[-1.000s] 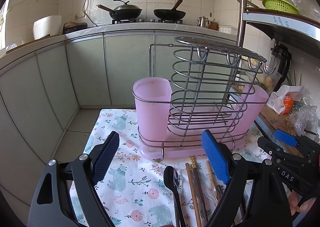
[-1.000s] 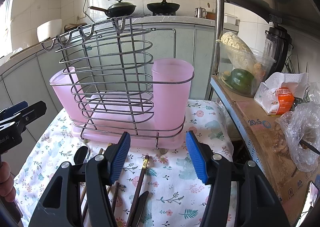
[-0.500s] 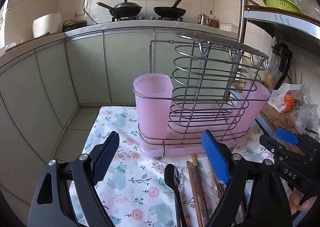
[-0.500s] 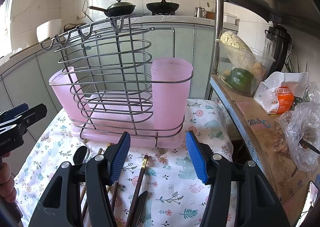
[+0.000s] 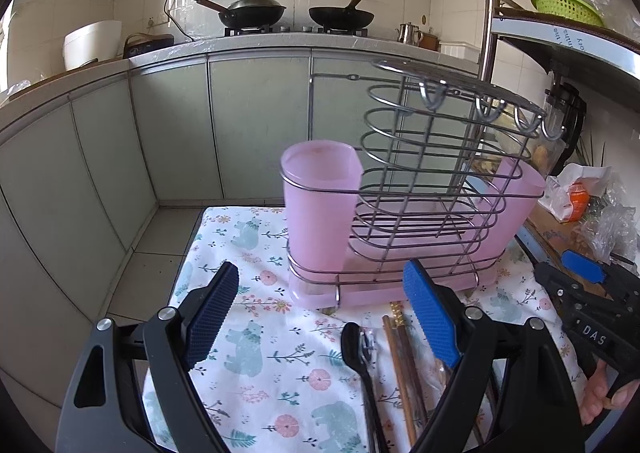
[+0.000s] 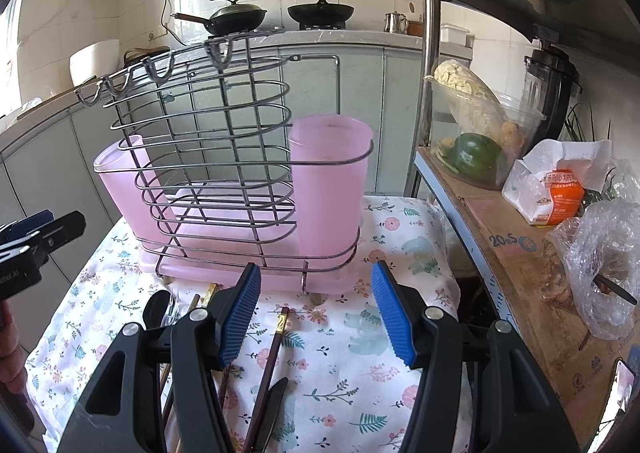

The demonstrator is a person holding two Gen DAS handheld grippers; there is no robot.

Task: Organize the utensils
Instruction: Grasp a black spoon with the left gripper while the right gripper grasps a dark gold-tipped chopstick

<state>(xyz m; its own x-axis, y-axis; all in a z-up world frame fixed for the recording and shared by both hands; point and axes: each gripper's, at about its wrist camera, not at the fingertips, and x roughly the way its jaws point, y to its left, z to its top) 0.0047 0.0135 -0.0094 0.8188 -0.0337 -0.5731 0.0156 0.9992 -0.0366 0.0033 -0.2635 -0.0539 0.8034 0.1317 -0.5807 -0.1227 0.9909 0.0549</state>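
A wire utensil rack [image 5: 420, 189] [image 6: 224, 173] with pink plastic cups at each end stands on a floral-cloth table [image 5: 256, 345]. In front of it lie a black spoon [image 5: 360, 365] [image 6: 157, 305], brown chopsticks [image 5: 400, 365] [image 6: 272, 357] and a black knife [image 6: 274, 405]. My left gripper [image 5: 320, 317] is open above the cloth, the spoon and chopsticks between its fingers' line. My right gripper [image 6: 316, 313] is open, hovering over the chopsticks just short of the rack. Each gripper shows at the edge of the other's view.
A shelf [image 6: 516, 253] to the right holds a clear bowl of vegetables [image 6: 476, 141], a tissue pack [image 6: 556, 189], a blender and plastic bags. A steel pole [image 6: 424, 65] rises beside the table. Cabinets and a counter with two woks [image 5: 252, 11] stand behind. Tiled floor lies to the left.
Both grippers stay open and nearly still. The left view has risen and tilted slightly, so the rack sits a little lower and farther in it.
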